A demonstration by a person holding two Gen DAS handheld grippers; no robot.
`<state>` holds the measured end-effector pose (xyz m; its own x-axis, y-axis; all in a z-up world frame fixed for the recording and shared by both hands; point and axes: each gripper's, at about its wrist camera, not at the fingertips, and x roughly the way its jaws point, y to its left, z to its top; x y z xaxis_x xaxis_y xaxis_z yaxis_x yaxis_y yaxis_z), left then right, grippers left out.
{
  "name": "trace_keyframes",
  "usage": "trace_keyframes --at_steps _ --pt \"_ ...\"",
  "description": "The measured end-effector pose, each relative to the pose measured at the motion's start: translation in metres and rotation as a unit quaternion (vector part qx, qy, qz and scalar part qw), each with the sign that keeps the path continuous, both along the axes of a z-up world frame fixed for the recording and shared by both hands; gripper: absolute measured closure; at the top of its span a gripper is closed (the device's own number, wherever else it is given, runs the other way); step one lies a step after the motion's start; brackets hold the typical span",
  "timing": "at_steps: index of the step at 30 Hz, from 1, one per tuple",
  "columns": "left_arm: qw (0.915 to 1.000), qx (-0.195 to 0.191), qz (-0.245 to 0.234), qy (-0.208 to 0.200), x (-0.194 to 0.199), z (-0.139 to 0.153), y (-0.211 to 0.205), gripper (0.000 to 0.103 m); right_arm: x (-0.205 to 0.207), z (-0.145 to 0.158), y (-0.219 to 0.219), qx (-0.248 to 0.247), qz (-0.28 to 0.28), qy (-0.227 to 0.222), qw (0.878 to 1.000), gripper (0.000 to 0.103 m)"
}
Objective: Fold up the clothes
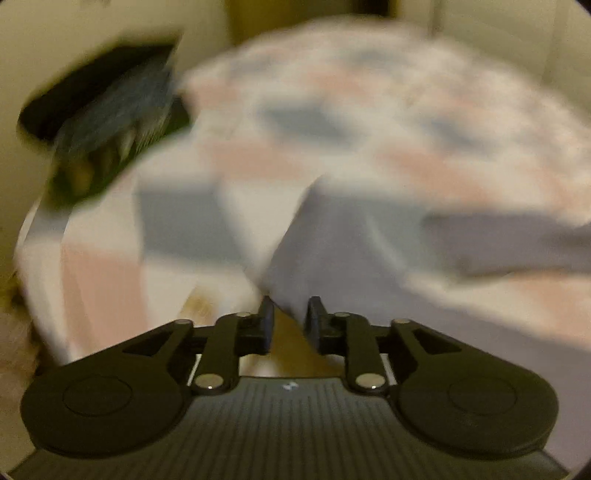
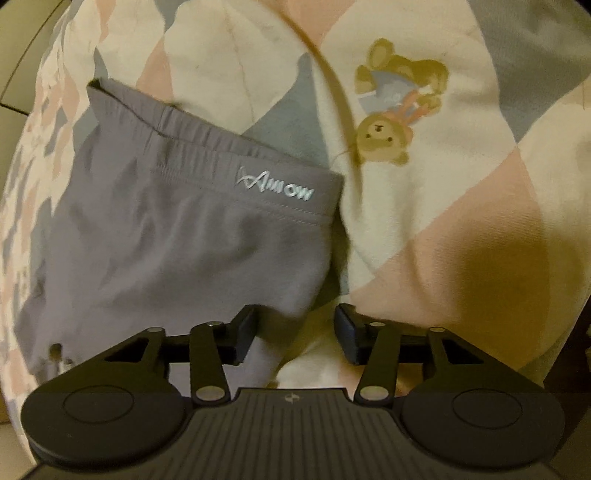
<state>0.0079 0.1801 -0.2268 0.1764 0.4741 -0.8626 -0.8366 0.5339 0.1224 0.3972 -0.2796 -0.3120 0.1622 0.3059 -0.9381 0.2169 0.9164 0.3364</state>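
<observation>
A grey garment [image 2: 166, 251] with an elastic waistband and a pale logo lies on a quilt [image 2: 461, 206] of pink, grey and cream patches. My right gripper [image 2: 295, 328] is open low over the garment's right edge; the left finger is over the grey cloth and the right finger over the quilt. The left wrist view is blurred by motion. There the grey garment [image 1: 351, 251] hangs or lies just ahead, and its lower corner reaches the fingertips of my left gripper [image 1: 290, 321]. Its jaws stand a narrow gap apart, with no cloth showing between the pads.
A dark box-like object [image 1: 103, 110] with blue and green contents sits at the quilt's far left edge against a cream wall [image 1: 92, 29]. A teddy bear print [image 2: 388, 140] marks the quilt to the right of the waistband.
</observation>
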Motion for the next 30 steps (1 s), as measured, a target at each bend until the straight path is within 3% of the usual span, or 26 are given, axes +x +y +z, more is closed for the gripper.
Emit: trace_keyframes --at_steps 2,4,7,10,11,15,17,19,21,22,24,27,30 --pt "0.9965 -0.042 0.07 0.02 -0.017 -0.023 0.026 0.085 -0.001 0.003 0.009 -0.015 0.007 0.001 1.0 0.046" --pt "0.988 -0.085 0.126 -0.027 -0.037 -0.023 0.046 0.085 -0.004 0.007 0.016 -0.028 0.013 -0.002 1.0 0.045" --pt "0.9796 -0.111 0.146 -0.082 -0.044 -0.011 0.058 0.085 -0.015 0.017 0.024 -0.047 0.01 -0.027 0.998 0.046" --pt "0.9885 -0.102 0.074 -0.083 -0.026 -0.004 0.05 0.085 -0.035 0.036 0.033 -0.056 0.002 -0.092 0.994 0.047" --pt "0.9914 -0.1 0.044 -0.072 -0.017 -0.006 0.045 0.085 -0.038 0.037 0.038 -0.065 0.015 -0.092 0.994 0.047" --pt "0.9945 -0.082 -0.041 0.05 0.015 -0.039 0.031 0.079 -0.048 0.04 0.06 -0.1 0.066 -0.092 0.989 0.05" --pt "0.9941 -0.057 -0.069 0.061 0.029 -0.026 0.023 0.082 -0.054 0.042 0.072 -0.117 0.092 -0.093 0.984 0.052" --pt "0.9915 -0.034 -0.116 0.049 0.045 -0.006 0.012 0.084 -0.061 0.059 0.089 -0.122 0.133 -0.135 0.974 0.052" --pt "0.981 0.0 -0.19 0.037 0.07 0.009 -0.006 0.082 -0.07 0.072 0.107 -0.123 0.192 -0.169 0.959 0.052" --pt "0.9723 0.014 -0.231 0.032 0.084 0.012 -0.016 0.076 -0.079 0.078 0.122 -0.118 0.239 -0.185 0.946 0.052" --pt "0.9578 0.028 -0.285 0.023 0.11 0.008 -0.036 0.074 -0.087 0.075 0.164 -0.104 0.311 -0.212 0.921 0.052" --pt "0.9321 0.053 -0.358 0.018 0.148 -0.008 -0.065 0.075 -0.103 0.068 0.217 -0.078 0.409 -0.253 0.873 0.053" --pt "0.8981 0.098 -0.428 0.031 0.172 -0.03 -0.091 0.074 -0.117 0.056 0.265 -0.081 0.491 -0.288 0.819 0.055"
